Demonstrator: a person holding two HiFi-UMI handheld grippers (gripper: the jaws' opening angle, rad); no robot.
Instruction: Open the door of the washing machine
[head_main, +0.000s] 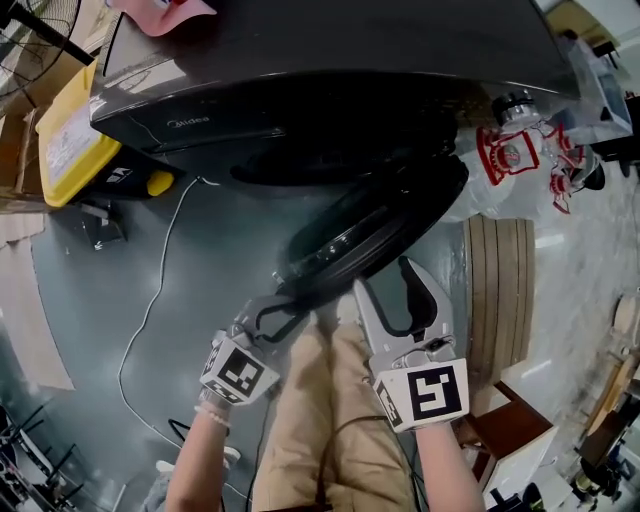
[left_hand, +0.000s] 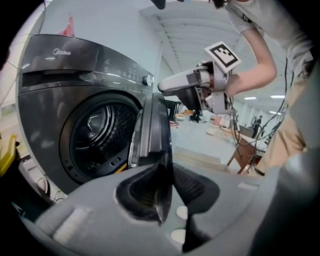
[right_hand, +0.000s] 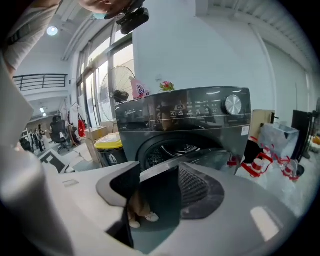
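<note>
Head view, near to far. Item one: the person's tan trousers (head_main: 320, 400), lowest in frame.

Item two: left gripper (head_main: 275, 305), jaws clamped on the free rim of the door (head_main: 370, 225); the left gripper view shows that rim running edge-on between the pads.

Item three: right gripper (head_main: 385, 285), just right of the left one, jaws spread wide and holding nothing; the door's lower edge lies just beyond its tips.

Item four: the door, round and dark, hinged on the right side of the washing machine (head_main: 300, 70); it stands partly open, with its free edge towards the person.

Item five: the drum (left_hand: 100, 125), bare steel, exposed behind the door.

Handling note, as a judgement: the opening is well along; the pull should follow the door's arc about the hinge rather than run straight back; the clamp should sit square on the rim so it does not slide off; the right gripper is best kept clear of the swing.

Surface: smooth grey floor (head_main: 200, 260), faintly glossy; a white cable (head_main: 160, 270) trails across it on the left.

Room: yellow bin (head_main: 65, 140) left of the machine; red-and-white bottles (head_main: 510, 155) to its right; a standing fan (right_hand: 112, 90) far left by tall windows; open hall beyond.
</note>
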